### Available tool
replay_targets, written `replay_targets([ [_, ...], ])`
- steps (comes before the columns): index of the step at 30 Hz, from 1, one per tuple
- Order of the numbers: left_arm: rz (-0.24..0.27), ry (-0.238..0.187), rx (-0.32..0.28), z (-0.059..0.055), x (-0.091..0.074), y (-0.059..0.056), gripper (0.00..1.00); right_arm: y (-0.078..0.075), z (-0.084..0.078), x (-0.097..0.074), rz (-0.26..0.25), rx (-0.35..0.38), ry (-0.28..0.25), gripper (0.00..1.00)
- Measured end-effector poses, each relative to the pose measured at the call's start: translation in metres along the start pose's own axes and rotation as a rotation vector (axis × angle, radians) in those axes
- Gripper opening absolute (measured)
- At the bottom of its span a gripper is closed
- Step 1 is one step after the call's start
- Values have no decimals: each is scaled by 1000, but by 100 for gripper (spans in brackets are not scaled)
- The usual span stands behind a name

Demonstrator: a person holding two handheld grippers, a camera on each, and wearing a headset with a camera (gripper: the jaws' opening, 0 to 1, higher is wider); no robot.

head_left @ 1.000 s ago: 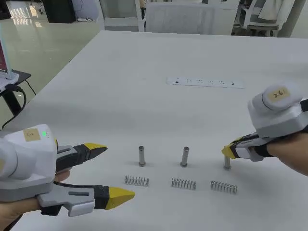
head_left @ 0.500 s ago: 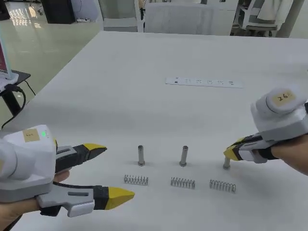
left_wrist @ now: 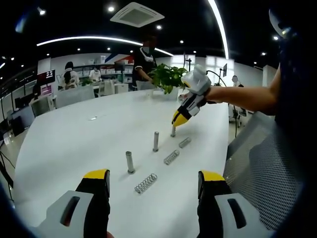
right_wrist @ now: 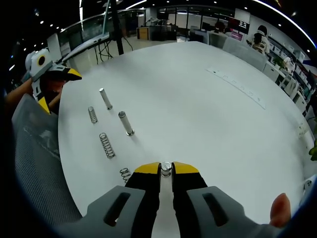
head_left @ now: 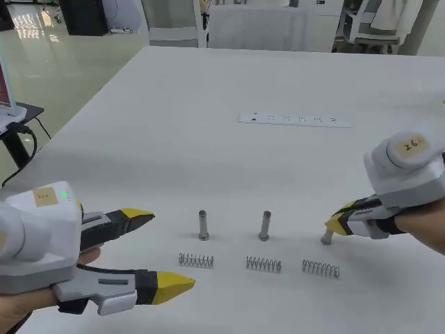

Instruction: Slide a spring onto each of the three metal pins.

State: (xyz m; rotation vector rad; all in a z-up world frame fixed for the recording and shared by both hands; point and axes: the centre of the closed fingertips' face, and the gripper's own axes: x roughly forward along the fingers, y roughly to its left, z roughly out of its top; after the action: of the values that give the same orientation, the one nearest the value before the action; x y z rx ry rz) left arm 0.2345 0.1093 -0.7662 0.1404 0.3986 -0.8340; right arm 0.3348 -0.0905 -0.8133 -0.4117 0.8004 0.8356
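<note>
Head view: on the white worktop (head_left: 278,83) the left tool (head_left: 169,248) hangs with jaws spread, holding nothing. The right tool (head_left: 335,224) is clenched on the right pin (head_left: 326,238), which leans slightly. The middle pin (head_left: 265,226) and left pin (head_left: 203,225) stand upright. The right spring (head_left: 320,269) lies near that grip. A skewed pull could topple the pin, or the tips could knock the spring rolling.

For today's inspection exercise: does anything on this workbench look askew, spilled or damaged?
Nothing stands out. The left pin and middle pin stand upright, three springs lie in a tidy row before them, and the right gripper is shut on the right pin, partly hiding it.
</note>
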Motion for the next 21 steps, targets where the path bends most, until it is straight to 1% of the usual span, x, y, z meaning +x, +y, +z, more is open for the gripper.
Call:
replay_targets([
  [11, 1, -1, 1, 1, 0, 0, 68, 0, 0, -1, 2, -5, -8, 10],
  [18, 0, -1, 4, 2, 0, 0, 68, -1, -4, -4, -3, -7, -12, 14],
  [21, -3, 0, 7, 3, 0, 0, 68, 0, -10, -7, -3, -6, -11, 14],
])
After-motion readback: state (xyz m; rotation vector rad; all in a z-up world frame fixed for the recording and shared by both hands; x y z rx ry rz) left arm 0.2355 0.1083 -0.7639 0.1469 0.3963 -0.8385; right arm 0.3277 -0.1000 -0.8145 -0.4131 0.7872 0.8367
